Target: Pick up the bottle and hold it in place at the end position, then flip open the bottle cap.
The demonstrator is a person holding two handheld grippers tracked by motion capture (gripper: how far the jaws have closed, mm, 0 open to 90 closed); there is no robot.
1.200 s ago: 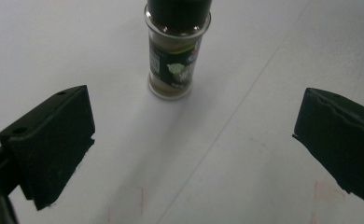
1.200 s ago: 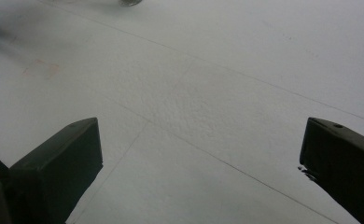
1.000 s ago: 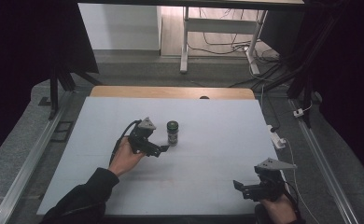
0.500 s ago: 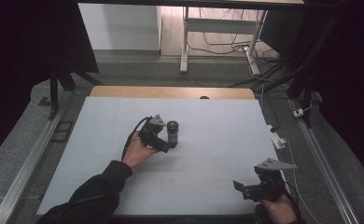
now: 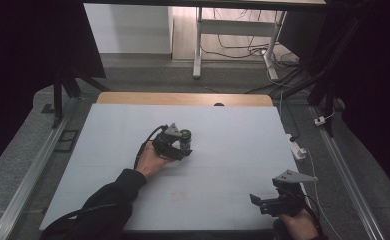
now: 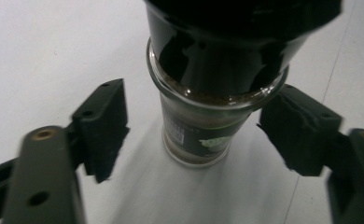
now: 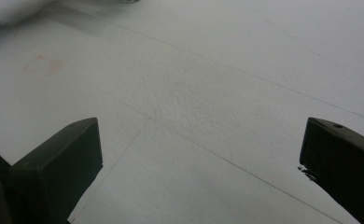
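White tabletop (image 5: 233, 150), bare but for one small glass spice jar (image 5: 185, 138) standing upright near its middle. Left gripper (image 6: 194, 135) straddles it, jaws just closing in, pads beside the glass but seemingly not yet pressing. Risky: that wide black cap is top-heavy, and one pad landing first could tip it. Right gripper (image 5: 263, 202) waits at the near edge, fingers spread on nothing, path unobstructed.

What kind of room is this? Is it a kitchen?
Probably not a kitchen; it looks more like a lab or workshop set up for recording. A plain white table stands between dark curtains, loose cables lie on the floor behind it, and a hand-held left claw reaches around a small jar.
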